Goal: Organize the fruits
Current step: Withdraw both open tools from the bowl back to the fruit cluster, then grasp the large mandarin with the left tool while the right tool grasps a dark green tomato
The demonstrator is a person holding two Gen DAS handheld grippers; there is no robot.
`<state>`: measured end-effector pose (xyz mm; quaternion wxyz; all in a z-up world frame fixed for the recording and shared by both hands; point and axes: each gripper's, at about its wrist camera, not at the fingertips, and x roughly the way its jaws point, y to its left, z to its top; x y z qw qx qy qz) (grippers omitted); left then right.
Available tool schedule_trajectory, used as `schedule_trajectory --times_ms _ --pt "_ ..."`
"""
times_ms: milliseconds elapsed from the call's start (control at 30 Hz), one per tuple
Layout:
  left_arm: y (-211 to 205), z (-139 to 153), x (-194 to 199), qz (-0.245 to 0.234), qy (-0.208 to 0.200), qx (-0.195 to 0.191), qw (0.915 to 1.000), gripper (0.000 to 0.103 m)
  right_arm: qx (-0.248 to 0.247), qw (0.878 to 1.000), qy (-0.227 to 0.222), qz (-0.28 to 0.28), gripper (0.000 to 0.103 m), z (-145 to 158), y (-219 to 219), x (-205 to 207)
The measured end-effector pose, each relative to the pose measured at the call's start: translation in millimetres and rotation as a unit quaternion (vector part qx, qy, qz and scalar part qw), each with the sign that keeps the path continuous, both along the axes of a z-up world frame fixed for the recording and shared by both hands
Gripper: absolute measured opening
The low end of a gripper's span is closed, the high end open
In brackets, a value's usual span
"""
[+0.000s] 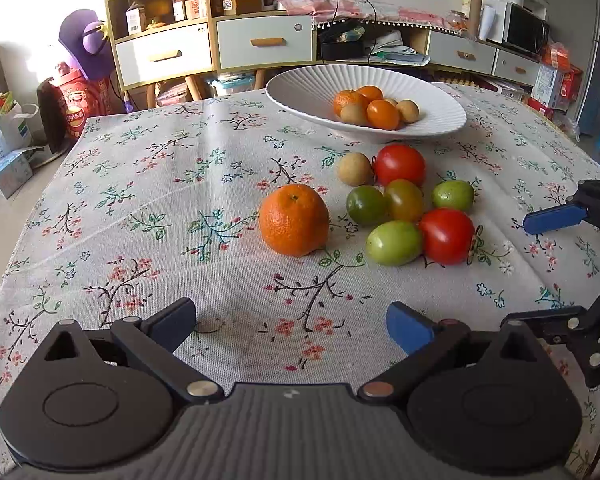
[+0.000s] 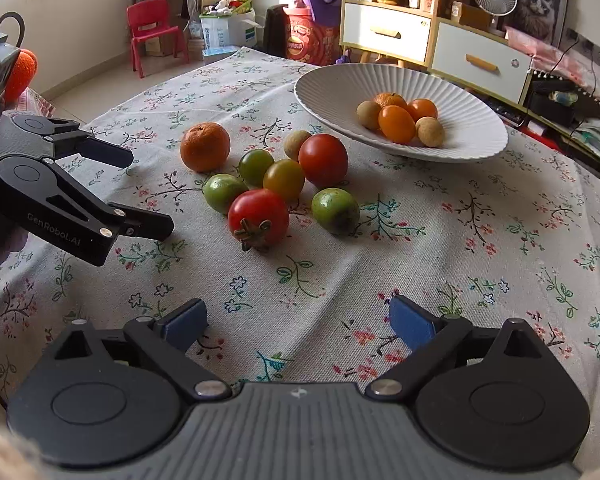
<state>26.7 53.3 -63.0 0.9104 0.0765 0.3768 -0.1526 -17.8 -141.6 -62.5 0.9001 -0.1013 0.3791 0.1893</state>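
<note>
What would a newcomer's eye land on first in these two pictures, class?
Probably the cluster of red and green tomatoes on the floral tablecloth, with a big orange mandarin at its side. Behind them stands a ribbed white bowl already holding small oranges and tan fruits.

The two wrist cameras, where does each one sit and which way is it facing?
Left wrist: on the left gripper, looking forward across the tablecloth at the mandarin, tomatoes and plate; its own open jaws show below, the right gripper at the right edge.
Right wrist: on the right gripper, facing the same fruit from further right; own open jaws show, the left gripper at the left.
Shared: mandarin, tomatoes, plate, shelf.
</note>
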Motion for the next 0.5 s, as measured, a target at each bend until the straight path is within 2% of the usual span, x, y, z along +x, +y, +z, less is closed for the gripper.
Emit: schedule_trajectory --times_ms 267,400,467,500 --pt "-1 -4 7 0.019 -0.031 -0.015 0.9992 0.097 0.024 0.999 -0.042 -0.005 0.103 -9 -3 -10" --pt "-1 -4 12 0.029 -0.037 -0.017 0.9987 0.097 0.026 0.999 -0.045 -0.003 0.103 -7 -4 -10" --pt "-1 -3 12 0.032 -0.039 -0.019 0.9985 0.094 0.026 0.999 -0.047 -0.005 0.103 -6 -4 -8" --pt "-1 -3 13 0.031 -0.041 -0.02 0.9985 0.091 0.025 0.998 -0.049 -0.007 0.099 -5 -4 -7"
